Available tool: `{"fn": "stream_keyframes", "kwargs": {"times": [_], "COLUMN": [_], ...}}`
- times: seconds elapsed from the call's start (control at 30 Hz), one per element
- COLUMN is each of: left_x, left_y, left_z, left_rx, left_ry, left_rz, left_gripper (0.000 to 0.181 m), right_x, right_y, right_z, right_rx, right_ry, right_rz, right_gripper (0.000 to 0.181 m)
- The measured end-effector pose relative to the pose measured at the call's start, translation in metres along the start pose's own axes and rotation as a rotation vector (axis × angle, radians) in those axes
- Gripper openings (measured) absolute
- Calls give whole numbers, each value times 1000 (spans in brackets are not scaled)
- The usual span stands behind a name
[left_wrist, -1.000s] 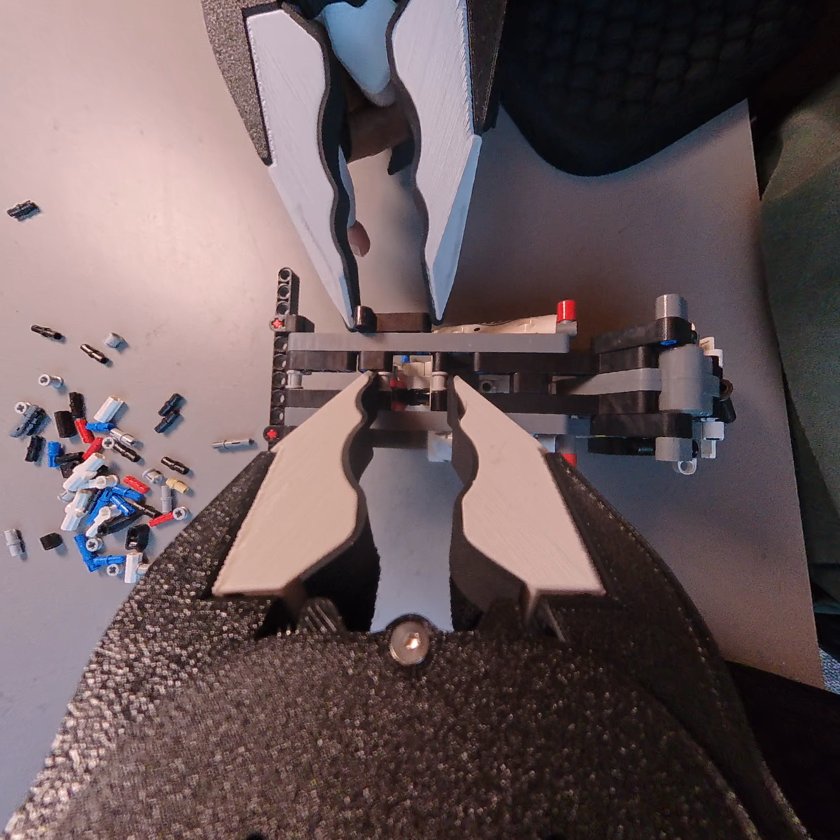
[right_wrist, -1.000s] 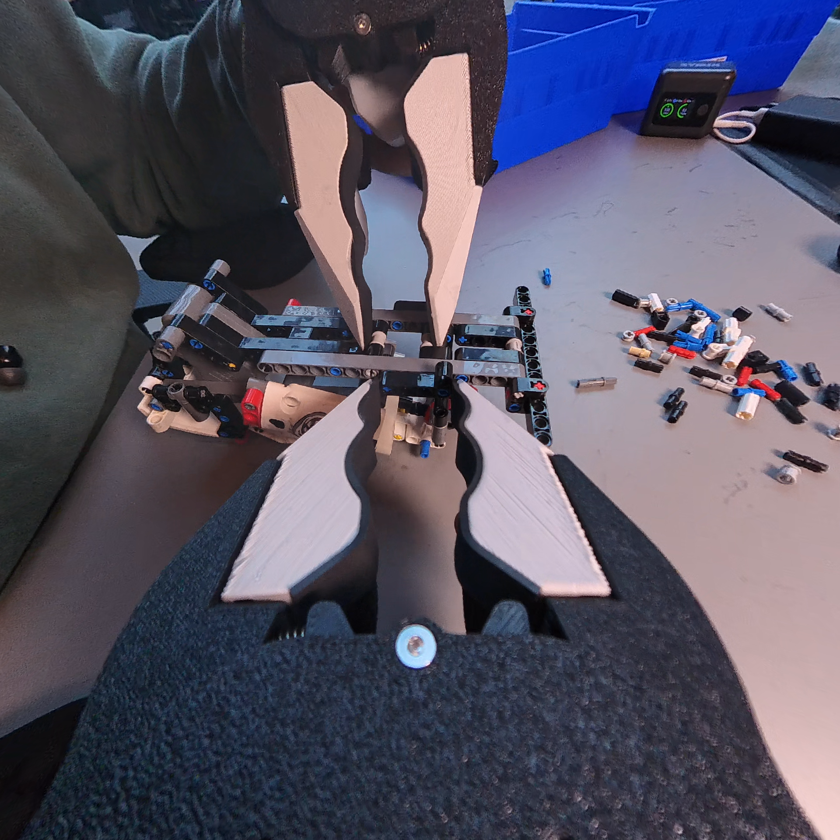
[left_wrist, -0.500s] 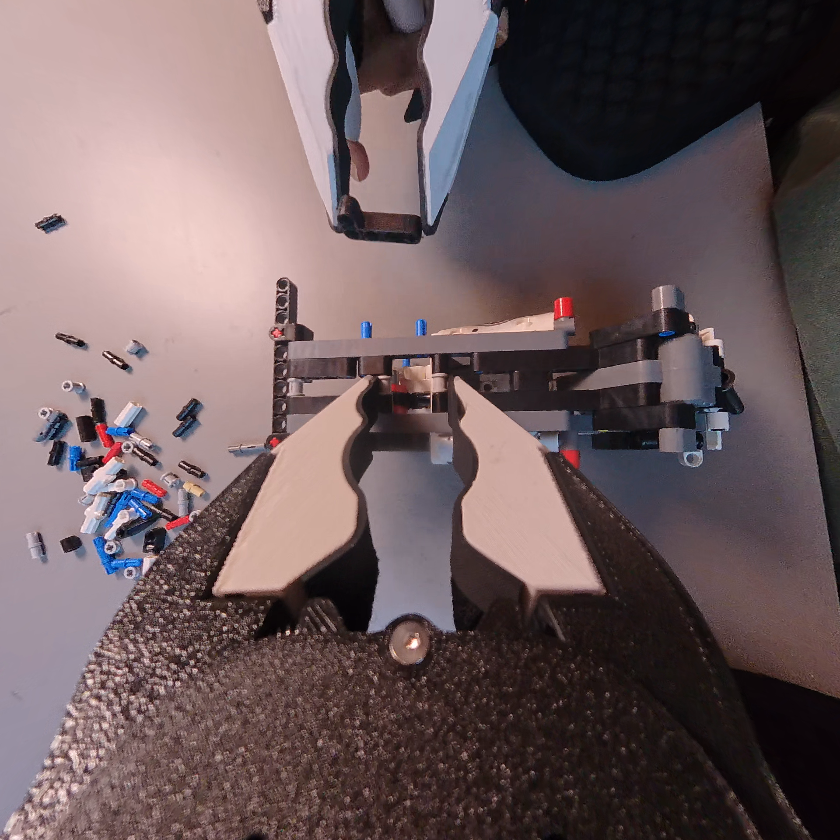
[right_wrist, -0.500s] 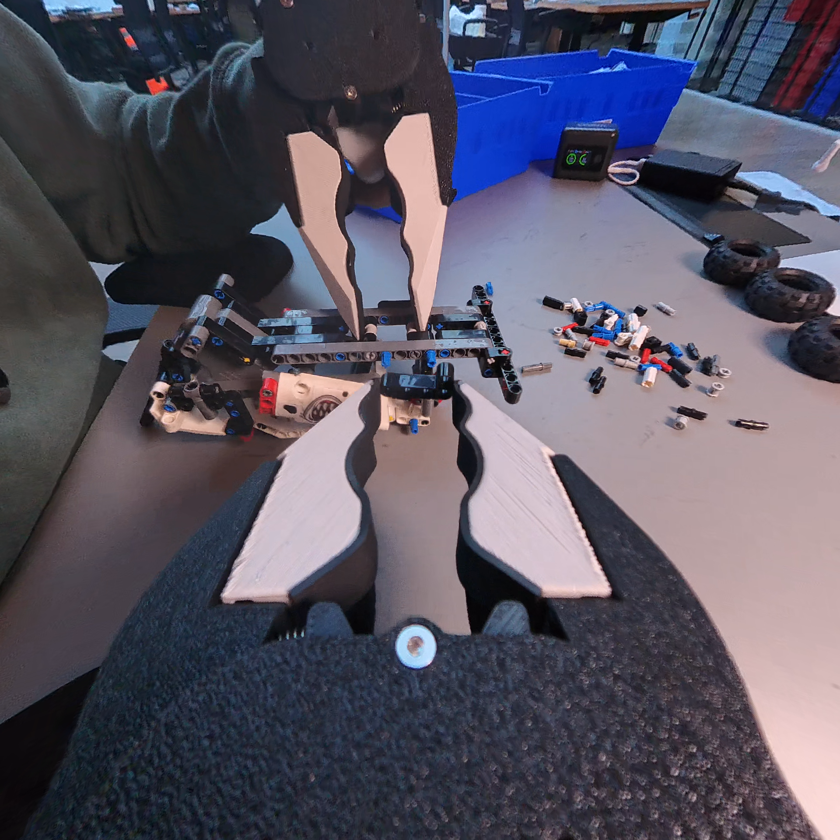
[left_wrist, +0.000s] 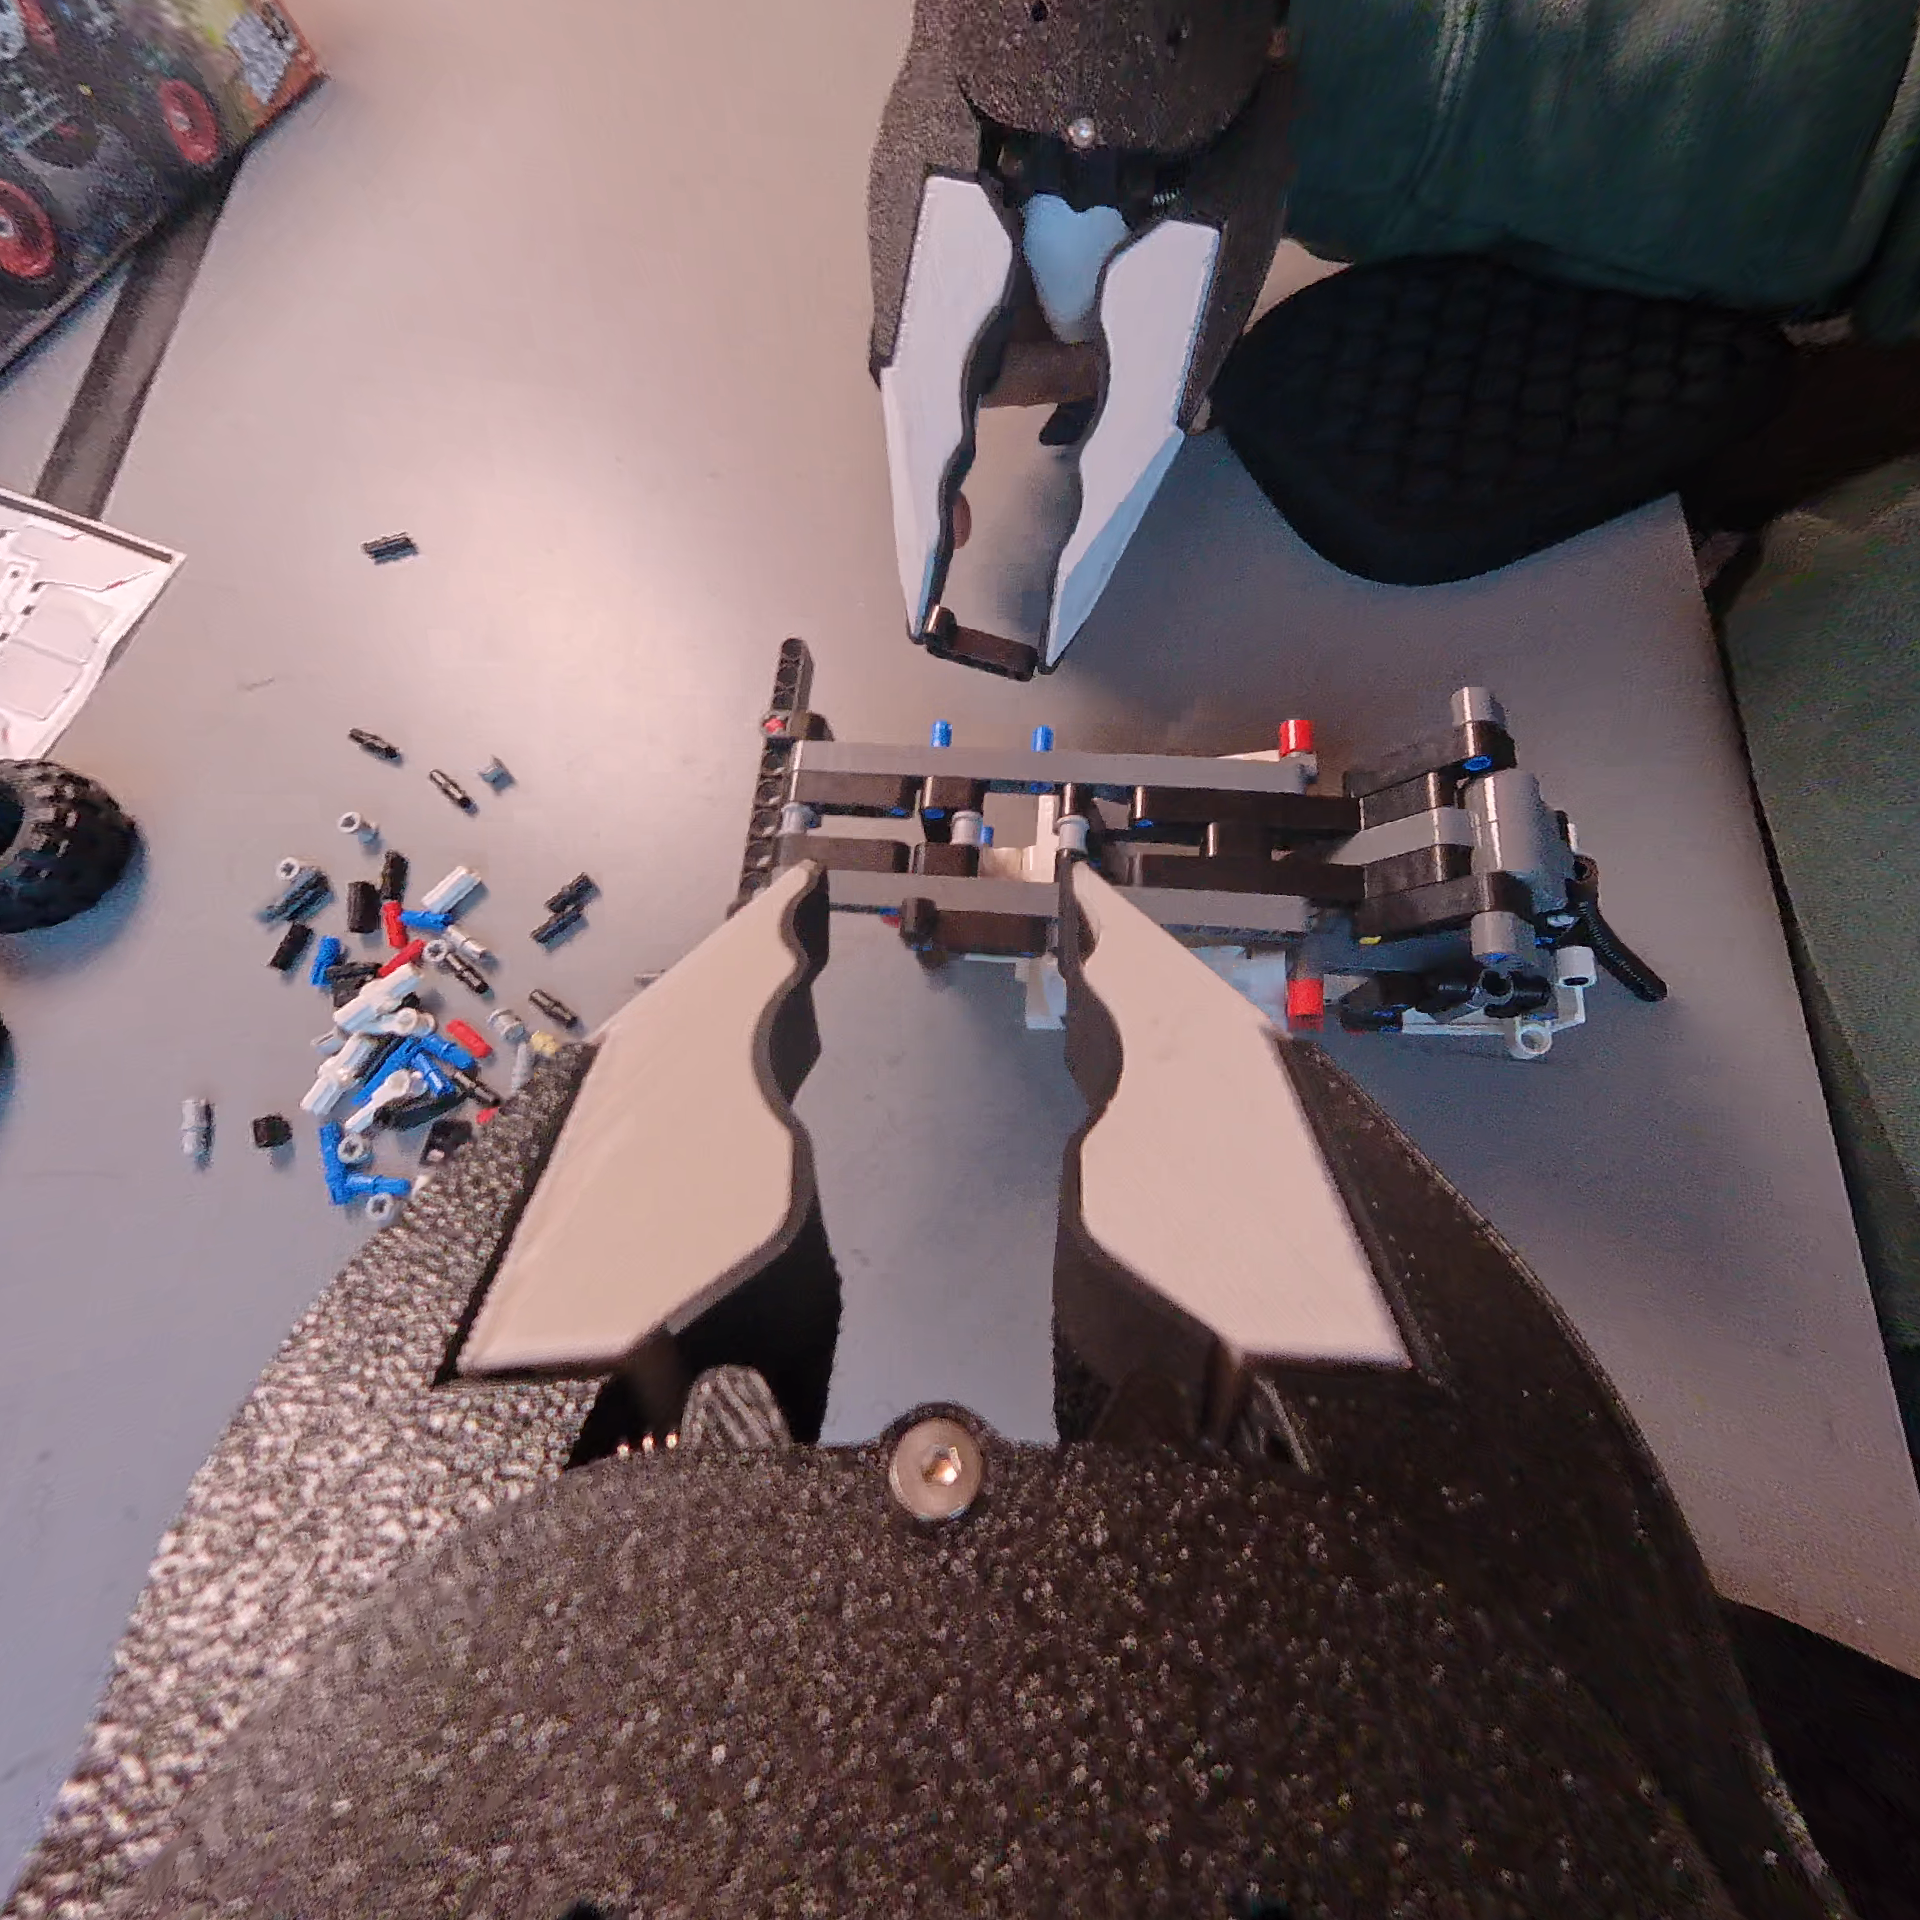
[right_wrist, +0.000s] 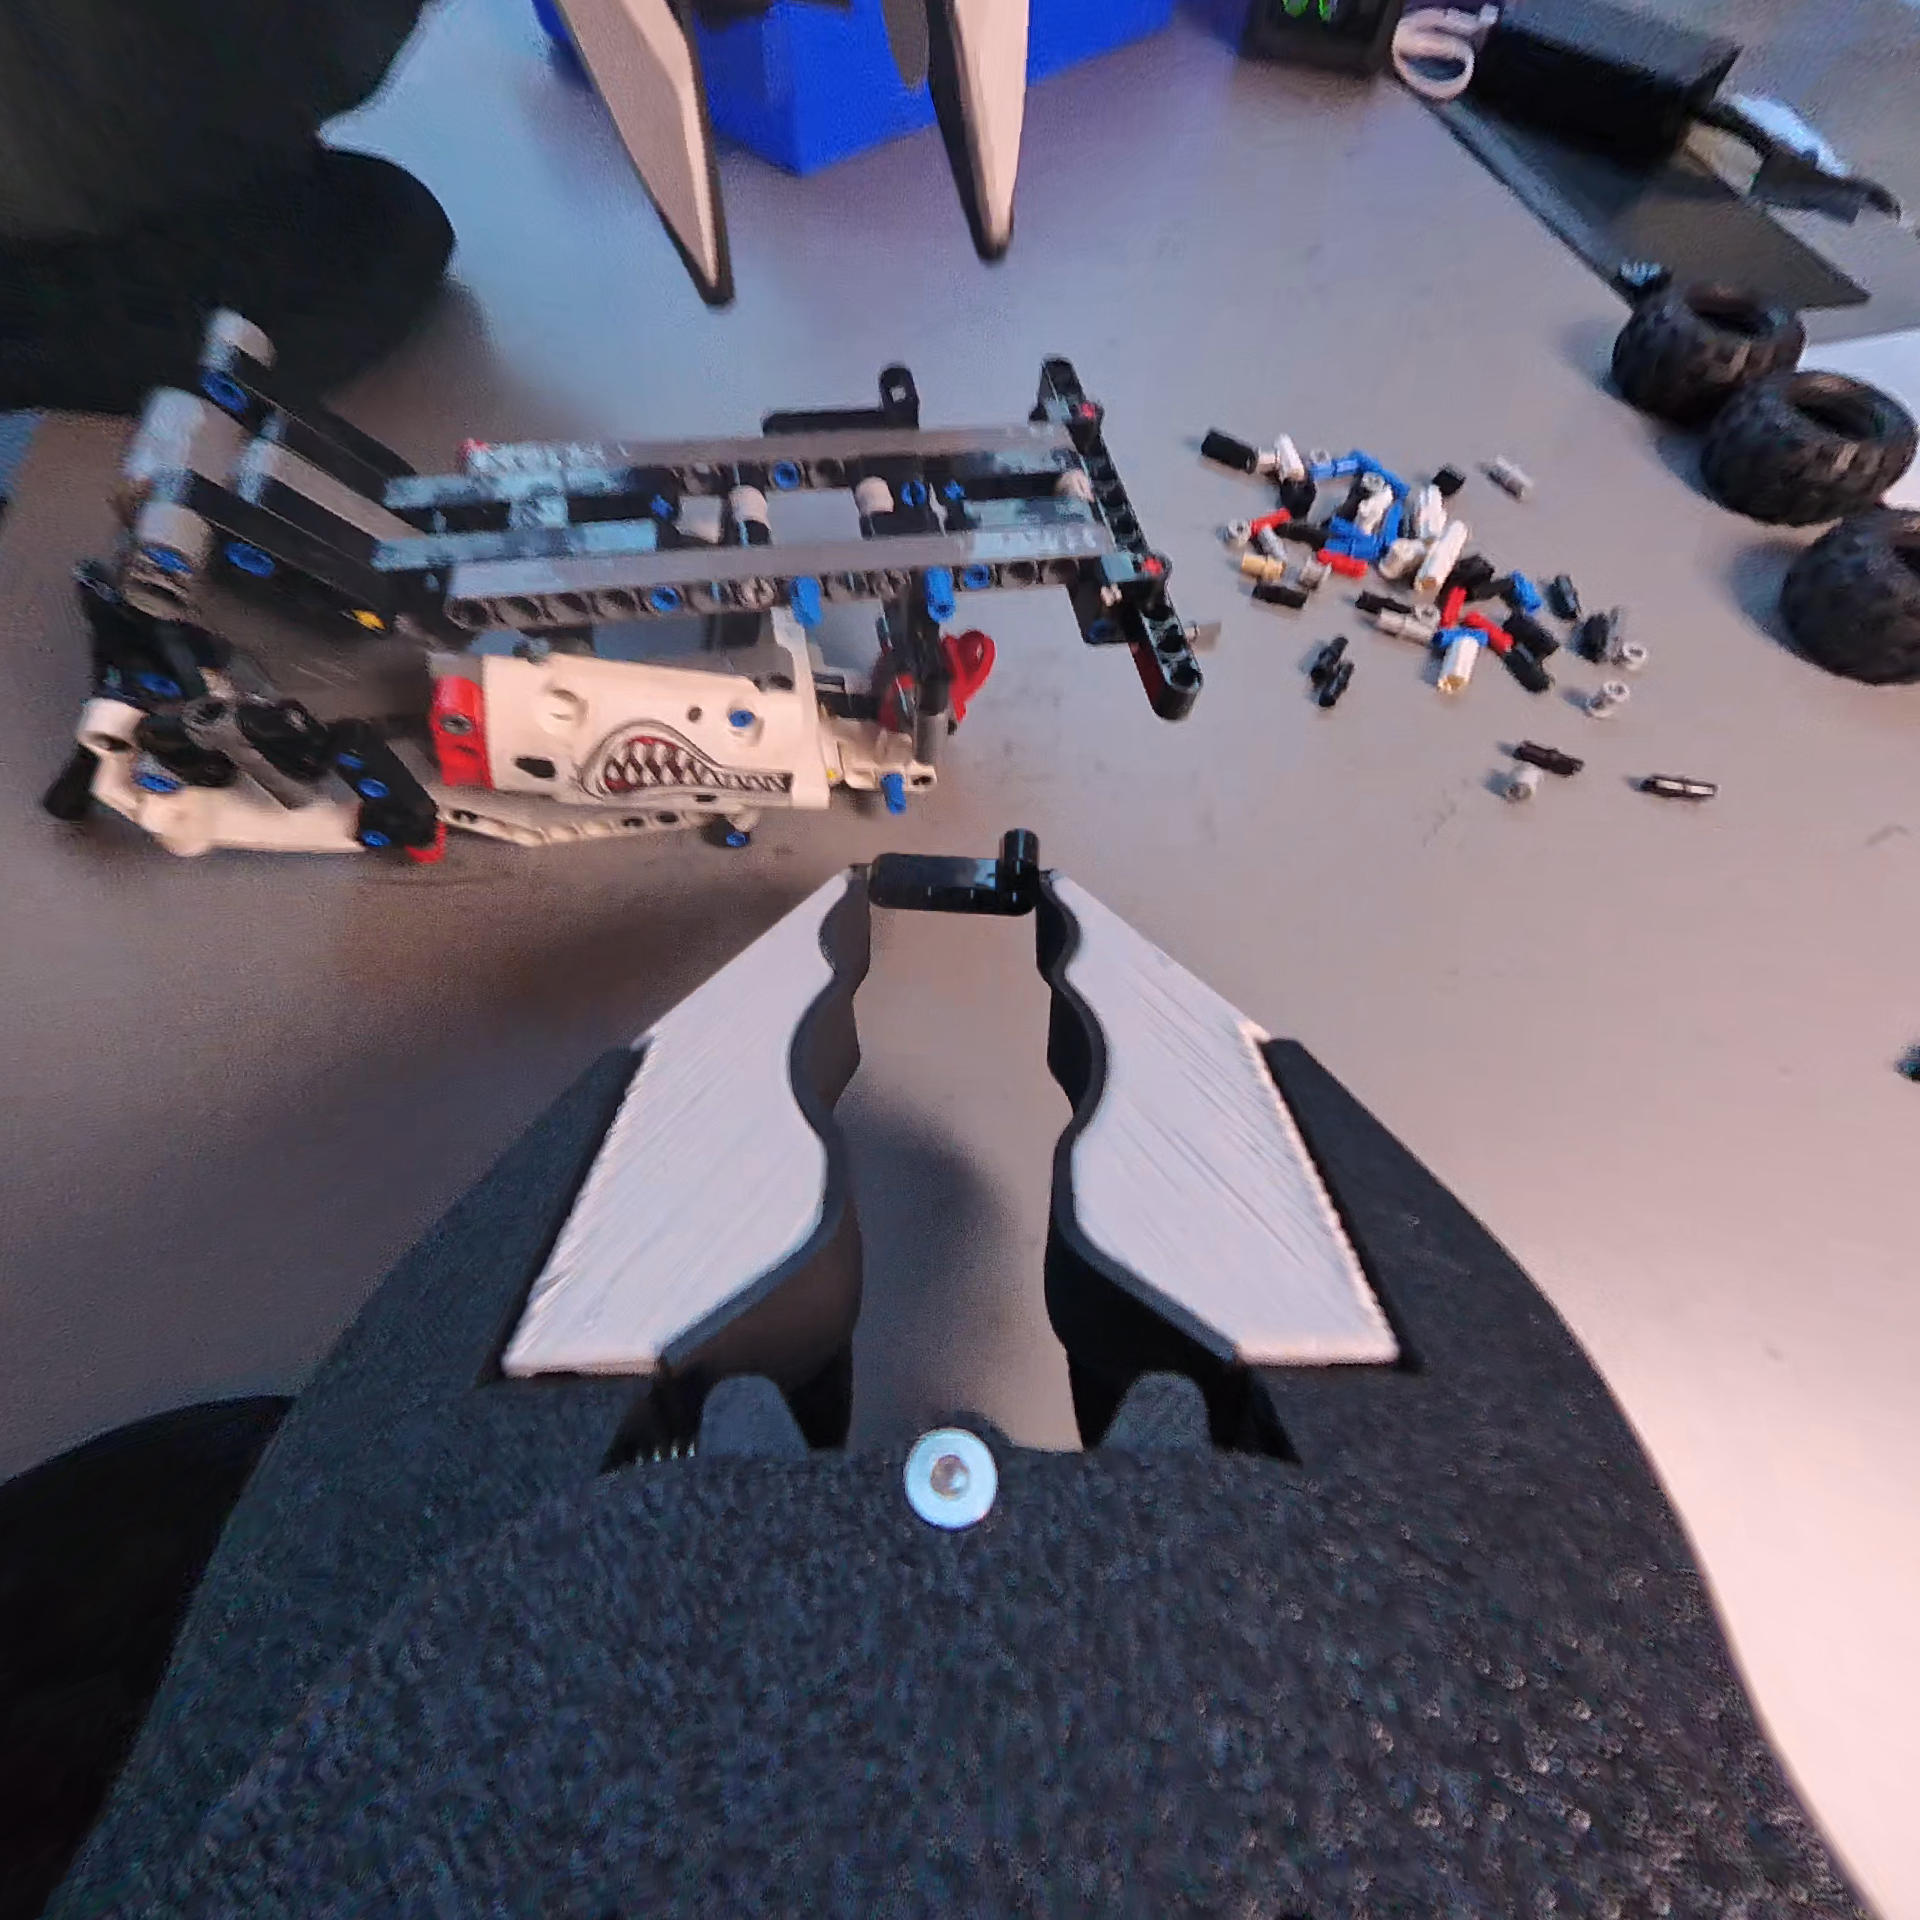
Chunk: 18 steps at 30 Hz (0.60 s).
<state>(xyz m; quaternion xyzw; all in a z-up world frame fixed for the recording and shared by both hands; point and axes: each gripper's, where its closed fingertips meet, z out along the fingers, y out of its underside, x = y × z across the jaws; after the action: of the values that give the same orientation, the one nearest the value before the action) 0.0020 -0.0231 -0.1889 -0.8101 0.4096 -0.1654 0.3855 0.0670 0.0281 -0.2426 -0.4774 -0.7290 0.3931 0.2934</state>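
A brick-built frame (left_wrist: 1039, 771) of grey and black beams with a white shark-mouth panel (right_wrist: 644, 748) lies on the grey table. My right gripper (right_wrist: 951, 894) is shut on a short black beam (right_wrist: 945, 881) and holds it in the air a short way off the frame's panel side. It also shows in the left wrist view (left_wrist: 982, 655) with the black beam (left_wrist: 982, 649). My left gripper (left_wrist: 940, 894) is open and empty, its tips over the frame's near edge. In the right wrist view it (right_wrist: 847, 270) hangs above the frame without touching it.
A pile of small loose pins and connectors (left_wrist: 395, 997) lies beside the frame, also in the right wrist view (right_wrist: 1403, 561). Black tyres (right_wrist: 1808, 447), a blue bin (right_wrist: 831, 94), a paper sheet (left_wrist: 62, 623) and a person's green sleeve (left_wrist: 1558, 135) surround the area. The table edge (left_wrist: 1766, 1039) is close. Left tips to right tips: about 11 centimeters.
My right gripper pulled the short black beam off the frame and drew back with it. My left gripper let go of the frame, opened wider and lifted away.
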Motion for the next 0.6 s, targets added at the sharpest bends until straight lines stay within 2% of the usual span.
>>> {"fn": "stream_keyframes", "kwargs": {"times": [0.13, 0.23, 0.33, 0.43, 0.5, 0.6], "left_x": [-4, -4, 2, 7, 11, 12], "left_y": [15, 21, 25, 28, 26, 21], "left_z": [-3, 2, 6, 14, 20, 22], "left_rx": [55, 129, 184, 191, 214, 262], "left_ry": [-6, 13, 27, 11, 64, 103], "left_rz": [-84, -148, -136, -115, -166, -185], "left_gripper": [44, 44, 43, 42, 41, 40], "right_x": [14, 15, 18, 20, 19, -2], "right_y": [40, 42, 40, 21, -6, -56], "right_z": [1, 3, 2, -4, -10, -11], "right_rx": [-257, -286, -287, -191, -86, 100], "right_ry": [46, 38, 58, 75, 89, -3], "right_rz": [-21, -3, 10, 30, 13, 33], "right_gripper": [31, 34, 50, 54, 53, 47]}}
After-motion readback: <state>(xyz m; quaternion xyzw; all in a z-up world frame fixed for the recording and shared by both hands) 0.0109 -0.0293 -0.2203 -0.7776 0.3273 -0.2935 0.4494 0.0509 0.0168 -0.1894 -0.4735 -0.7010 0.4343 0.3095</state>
